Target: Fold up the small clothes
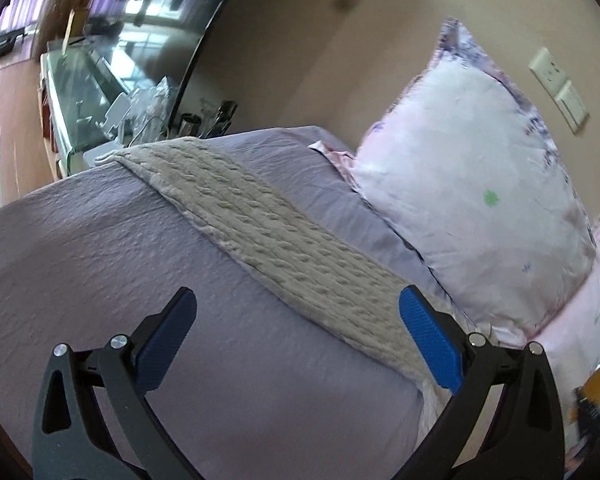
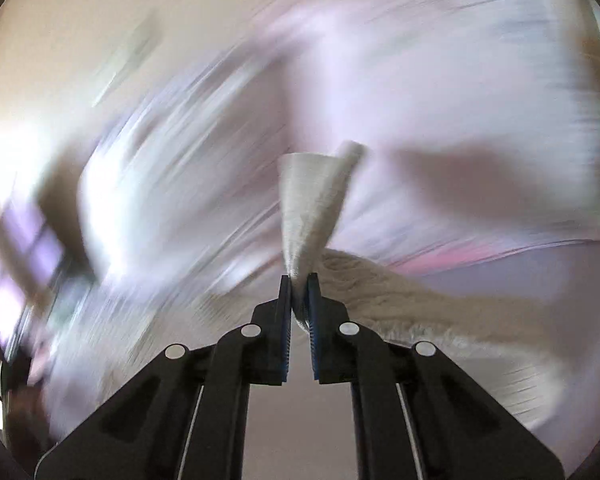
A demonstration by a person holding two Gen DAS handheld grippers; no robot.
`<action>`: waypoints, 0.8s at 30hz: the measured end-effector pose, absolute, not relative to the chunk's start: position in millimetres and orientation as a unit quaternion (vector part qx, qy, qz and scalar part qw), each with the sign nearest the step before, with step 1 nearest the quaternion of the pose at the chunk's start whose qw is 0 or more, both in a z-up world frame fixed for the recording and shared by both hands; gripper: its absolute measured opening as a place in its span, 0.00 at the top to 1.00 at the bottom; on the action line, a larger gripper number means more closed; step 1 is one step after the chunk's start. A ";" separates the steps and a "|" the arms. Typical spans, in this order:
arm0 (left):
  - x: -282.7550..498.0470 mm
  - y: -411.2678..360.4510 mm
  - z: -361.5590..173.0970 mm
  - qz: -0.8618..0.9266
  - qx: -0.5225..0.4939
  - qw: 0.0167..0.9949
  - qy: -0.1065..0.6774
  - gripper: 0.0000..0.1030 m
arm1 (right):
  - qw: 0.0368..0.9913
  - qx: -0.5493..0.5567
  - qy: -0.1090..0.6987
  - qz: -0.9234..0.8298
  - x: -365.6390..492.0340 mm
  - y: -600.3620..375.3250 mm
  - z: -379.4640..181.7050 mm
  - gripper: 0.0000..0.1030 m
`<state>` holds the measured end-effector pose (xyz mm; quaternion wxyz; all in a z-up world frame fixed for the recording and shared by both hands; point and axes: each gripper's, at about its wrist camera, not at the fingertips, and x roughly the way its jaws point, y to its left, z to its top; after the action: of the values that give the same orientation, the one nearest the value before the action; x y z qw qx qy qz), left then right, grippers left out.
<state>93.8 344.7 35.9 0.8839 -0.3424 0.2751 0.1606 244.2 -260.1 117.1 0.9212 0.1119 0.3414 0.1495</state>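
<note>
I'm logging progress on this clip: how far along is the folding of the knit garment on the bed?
Early. Done: the beige cable-knit garment lies as a long band across the lavender bedsheet, beside the pale floral pillow. In hand: the right gripper is shut on one end, lifted. The left gripper is open, holding nothing. Left: bringing that end over and finishing the fold.

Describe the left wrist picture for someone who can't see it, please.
An open left gripper with blue pads hovers over a long beige knitted garment lying flat across a lilac bedsheet. A pale floral pillow leans against the wall behind.
</note>
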 end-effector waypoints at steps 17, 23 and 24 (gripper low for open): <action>133.7 447.8 3.7 0.214 -0.479 0.808 0.267 0.67 | 0.907 0.141 0.368 0.149 197.5 -286.3 93.8 0.34; 161.4 423.2 48.2 0.236 -0.400 0.842 0.273 0.94 | 0.908 0.176 0.360 0.126 184.5 -324.5 90.8 0.34; 168.4 405.2 64.0 0.222 -0.368 0.862 0.270 0.94 | 0.909 0.178 0.357 0.122 183.1 -329.4 91.3 0.33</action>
<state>168.4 405.2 64.0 0.8617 -0.3683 0.2697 0.2218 183.1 -329.4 91.3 0.9090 0.1781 0.3566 0.1222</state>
